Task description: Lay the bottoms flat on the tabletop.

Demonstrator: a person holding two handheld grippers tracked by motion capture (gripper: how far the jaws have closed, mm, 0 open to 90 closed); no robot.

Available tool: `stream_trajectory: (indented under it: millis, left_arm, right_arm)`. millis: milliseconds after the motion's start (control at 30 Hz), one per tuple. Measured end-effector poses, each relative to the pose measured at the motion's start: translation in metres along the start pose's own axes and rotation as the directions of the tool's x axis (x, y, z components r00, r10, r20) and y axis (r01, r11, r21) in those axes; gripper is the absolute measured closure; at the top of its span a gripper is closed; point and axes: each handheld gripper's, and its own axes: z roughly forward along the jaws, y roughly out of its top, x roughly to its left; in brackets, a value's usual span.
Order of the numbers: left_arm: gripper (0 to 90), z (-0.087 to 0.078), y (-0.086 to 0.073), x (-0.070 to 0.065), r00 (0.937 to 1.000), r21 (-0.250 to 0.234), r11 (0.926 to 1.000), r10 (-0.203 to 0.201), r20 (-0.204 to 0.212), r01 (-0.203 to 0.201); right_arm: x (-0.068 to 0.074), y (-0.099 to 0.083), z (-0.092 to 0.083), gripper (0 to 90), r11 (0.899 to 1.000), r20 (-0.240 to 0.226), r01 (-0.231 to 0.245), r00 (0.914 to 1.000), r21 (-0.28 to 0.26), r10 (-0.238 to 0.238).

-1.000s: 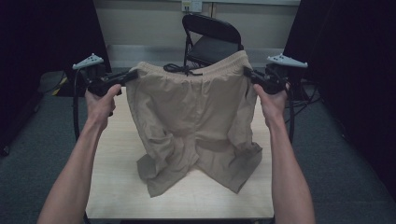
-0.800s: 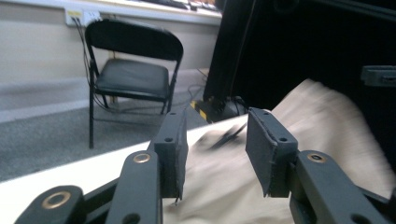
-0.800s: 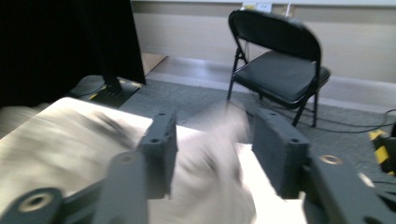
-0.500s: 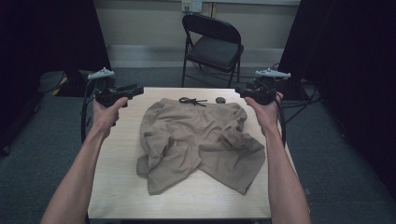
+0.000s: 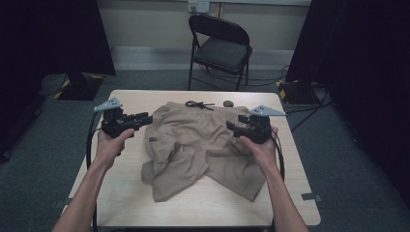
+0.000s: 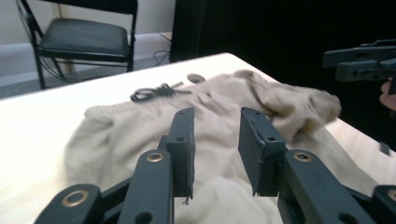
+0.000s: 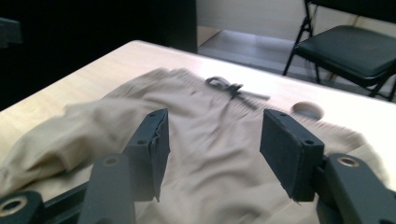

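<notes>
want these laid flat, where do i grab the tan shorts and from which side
Probably the ribbed waistband of the tan shorts, at its two far corners. It lies stretched along the far edge by the black drawstring; the legs are bunched. Come in from each outer side.

A bare recording studio or lab: a lone wooden table on grey carpet, black curtains left and right, a folding chair against the far wall, floor cables.
</notes>
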Motion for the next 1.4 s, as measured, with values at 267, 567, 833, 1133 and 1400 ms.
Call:
stream_trajectory:
  millis: [267, 567, 833, 1133, 1400]
  left_arm:
    - [53.8, -0.006, -0.052, -0.021, 0.9993, 0.052, 0.9981, -0.032, 0.017, 0.031]
    - [40.8, -0.013, -0.102, -0.029, 0.9970, 0.128, 0.9906, -0.055, 0.055, 0.047]
    - [38.8, -0.003, -0.127, -0.036, 0.9945, 0.226, 0.9736, -0.054, 0.090, 0.032]
    - [65.4, 0.014, -0.140, -0.029, 0.9976, 0.270, 0.9624, -0.045, 0.052, 0.030]
    - [83.9, 0.006, -0.138, -0.025, 0.9937, 0.226, 0.9720, -0.084, 0.074, 0.065]
  right_arm:
    - [0.050, -0.038, 0.011, 42.6, 0.998, -0.107, 0.046, 0.9934, 0.052, -0.040]
    - [0.097, -0.071, 0.039, 58.4, 0.992, -0.254, 0.067, 0.9664, 0.106, -0.038]
    - [0.134, -0.091, 0.060, 47.7, 0.984, -0.350, 0.085, 0.9364, 0.155, -0.026]
    - [0.163, -0.113, 0.083, 35.5, 0.963, -0.408, 0.124, 0.9130, 0.240, -0.017]
    - [0.181, -0.117, 0.094, 34.7, 0.952, -0.417, 0.171, 0.9075, 0.254, -0.052]
